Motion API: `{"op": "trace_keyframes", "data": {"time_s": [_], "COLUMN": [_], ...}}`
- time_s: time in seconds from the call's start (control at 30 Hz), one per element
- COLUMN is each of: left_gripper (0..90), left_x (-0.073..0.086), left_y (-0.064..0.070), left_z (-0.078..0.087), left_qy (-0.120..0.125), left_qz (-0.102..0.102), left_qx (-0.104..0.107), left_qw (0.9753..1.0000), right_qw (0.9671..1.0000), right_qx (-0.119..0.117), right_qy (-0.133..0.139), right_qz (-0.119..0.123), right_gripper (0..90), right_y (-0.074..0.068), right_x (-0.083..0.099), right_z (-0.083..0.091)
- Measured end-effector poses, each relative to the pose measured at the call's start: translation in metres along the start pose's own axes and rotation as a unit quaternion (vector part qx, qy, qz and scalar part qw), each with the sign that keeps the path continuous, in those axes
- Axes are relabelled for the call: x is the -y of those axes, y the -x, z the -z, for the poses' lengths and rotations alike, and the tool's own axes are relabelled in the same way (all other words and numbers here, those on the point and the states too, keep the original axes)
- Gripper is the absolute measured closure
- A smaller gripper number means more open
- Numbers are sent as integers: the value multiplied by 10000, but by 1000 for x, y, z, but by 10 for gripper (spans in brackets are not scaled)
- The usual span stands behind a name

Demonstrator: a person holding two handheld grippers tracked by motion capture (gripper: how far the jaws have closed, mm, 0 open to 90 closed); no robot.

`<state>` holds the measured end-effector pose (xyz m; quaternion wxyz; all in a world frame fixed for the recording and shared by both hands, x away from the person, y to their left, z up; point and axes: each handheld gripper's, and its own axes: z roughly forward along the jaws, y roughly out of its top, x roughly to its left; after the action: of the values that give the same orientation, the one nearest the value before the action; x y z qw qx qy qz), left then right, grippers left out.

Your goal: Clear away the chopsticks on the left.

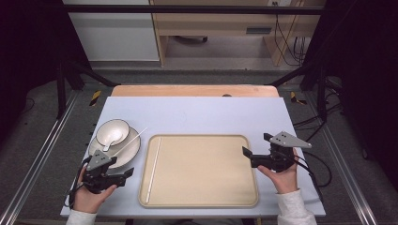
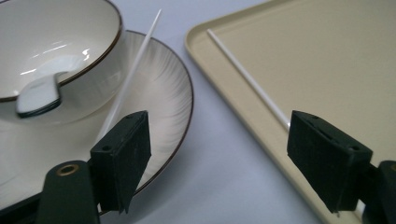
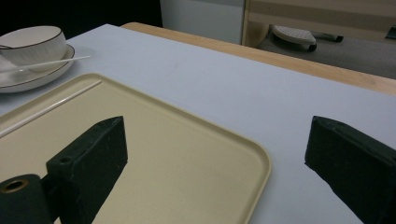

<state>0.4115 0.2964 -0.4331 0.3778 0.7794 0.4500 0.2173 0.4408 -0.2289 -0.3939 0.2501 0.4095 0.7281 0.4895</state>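
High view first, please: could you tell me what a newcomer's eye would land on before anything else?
The large beige tray at the middle of the table draws the eye first, with one white chopstick lying along its left edge. To its left a bowl holding a spoon sits on a plate, a second chopstick resting across that plate. The left gripper and right gripper, both open, flank the tray.

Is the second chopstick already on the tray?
No, the second chopstick rests across the plate beside the bowl; a lone chopstick lies in the tray.
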Motion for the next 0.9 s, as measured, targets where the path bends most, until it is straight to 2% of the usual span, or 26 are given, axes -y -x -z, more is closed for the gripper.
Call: {"op": "trace_keyframes", "data": {"time_s": [0.2, 0.33, 0.37, 0.4, 0.53, 0.73, 0.9], "left_gripper": [233, 254, 281, 294, 353, 415, 520], "left_x": [5, 5, 5, 5, 1, -2, -3], "left_y": [-21, -30, -35, -35, -44, -48, -50], "left_z": [3, 2, 0, 0, -9, -20, -32], "left_qy": [-5, -23, -95, -95, -246, -448, -726], "left_qz": [197, 207, 189, 189, 92, -94, -244], "left_qx": [-213, -335, -435, -435, -581, -609, -614], "left_qw": [9996, 9992, 9988, 9988, 9980, 9971, 9952], "right_qw": [10000, 10000, 10000, 10000, 10000, 10000, 10000], "right_qx": [-3, -9, -5, -5, -12, -9, -16], "right_qy": [-13, -24, -27, -27, -48, -42, -55], "right_qz": [0, 7, -6, -6, 1, -11, 12], "right_gripper": [62, 62, 62, 62, 62, 61, 61], "right_y": [0, 1, 0, 0, 0, 0, 0], "right_x": [0, 0, 0, 0, 0, 0, 0], "right_z": [-1, -1, -2, -2, -3, -3, -4]}}
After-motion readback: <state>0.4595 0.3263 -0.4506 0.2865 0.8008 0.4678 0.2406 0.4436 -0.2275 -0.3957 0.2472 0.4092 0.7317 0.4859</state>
